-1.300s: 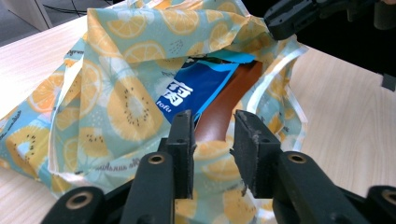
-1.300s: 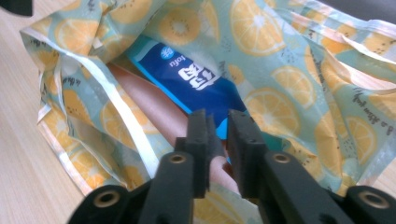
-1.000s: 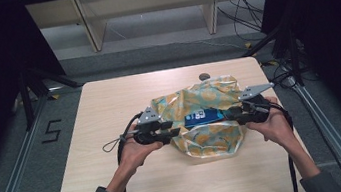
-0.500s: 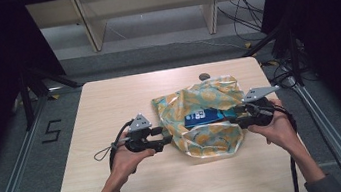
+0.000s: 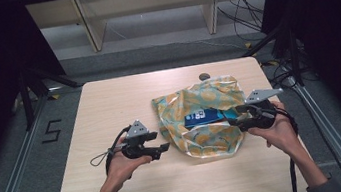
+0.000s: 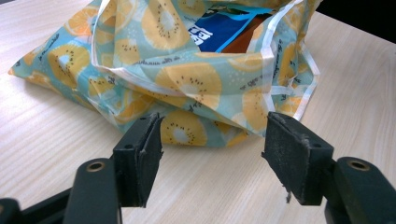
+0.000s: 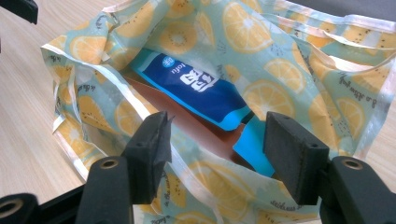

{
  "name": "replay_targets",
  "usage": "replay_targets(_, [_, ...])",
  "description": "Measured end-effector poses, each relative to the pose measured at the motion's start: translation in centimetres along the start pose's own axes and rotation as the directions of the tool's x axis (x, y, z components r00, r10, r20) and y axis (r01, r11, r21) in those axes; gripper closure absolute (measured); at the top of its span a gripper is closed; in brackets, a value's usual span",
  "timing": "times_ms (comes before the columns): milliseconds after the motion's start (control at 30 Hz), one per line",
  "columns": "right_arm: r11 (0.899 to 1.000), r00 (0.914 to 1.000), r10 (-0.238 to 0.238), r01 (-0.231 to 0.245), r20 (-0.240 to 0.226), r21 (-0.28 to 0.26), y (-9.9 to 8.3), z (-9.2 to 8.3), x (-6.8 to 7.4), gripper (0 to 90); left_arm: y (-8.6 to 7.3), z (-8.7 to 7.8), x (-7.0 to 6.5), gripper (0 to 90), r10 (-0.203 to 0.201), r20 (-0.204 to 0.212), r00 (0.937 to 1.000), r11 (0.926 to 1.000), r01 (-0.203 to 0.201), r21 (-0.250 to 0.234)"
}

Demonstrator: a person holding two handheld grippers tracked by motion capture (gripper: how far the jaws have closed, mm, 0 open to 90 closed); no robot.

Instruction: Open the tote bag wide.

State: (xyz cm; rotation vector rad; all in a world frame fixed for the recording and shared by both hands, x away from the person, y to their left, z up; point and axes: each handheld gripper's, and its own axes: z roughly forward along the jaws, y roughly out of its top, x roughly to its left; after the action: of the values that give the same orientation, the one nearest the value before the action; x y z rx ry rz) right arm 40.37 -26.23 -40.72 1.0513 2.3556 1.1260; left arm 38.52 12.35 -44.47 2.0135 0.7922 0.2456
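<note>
A cloth bag (image 5: 200,117) printed with orange slices lies on the wooden table (image 5: 109,104), its mouth gaping upward. Inside lies a blue packet (image 5: 203,117) marked "tofu" over something brown. My left gripper (image 5: 164,149) is open and empty, a short way left of the bag (image 6: 187,79), jaws pointing at its side. My right gripper (image 5: 233,123) is open at the bag's right edge. In the right gripper view its jaws straddle the bag's rim (image 7: 196,177), with the blue packet (image 7: 196,88) just beyond; nothing is pinched.
A small dark round thing (image 5: 203,76) sits on the table behind the bag. Pale shelving (image 5: 145,3) stands beyond the far edge, and cables (image 5: 246,4) trail at the back right. Metal rails run along both sides of the table.
My left gripper has drawn back leftward from the bag's edge, and it now stands apart from the cloth. The right gripper has stayed at the bag's right side.
</note>
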Motion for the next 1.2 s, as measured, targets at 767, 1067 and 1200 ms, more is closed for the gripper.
replay_targets(767, [1.0, 0.9996, 0.006, -0.006, 0.029, -0.006, -2.0, -1.0, 0.9, 34.9, -2.0, -1.3, -0.6, 32.8, -0.014, -0.023, 0.9996, 0.9999, 0.014, -0.008])
replay_targets(1067, [1.0, 0.9998, 0.014, -0.014, 0.013, -0.015, -3.5, -1.9, 2.6, 32.9, -3.4, -2.2, -1.2, 31.9, -0.017, -0.014, 0.9998, 0.9998, 0.017, -0.012])
replay_targets(1200, [1.0, 0.9998, -0.008, 0.008, 0.017, -0.016, -4.3, -1.9, 2.9, 32.5, -3.8, -2.7, -1.3, 31.8, -0.01, -0.014, 0.9999, 0.9999, 0.009, -0.011])
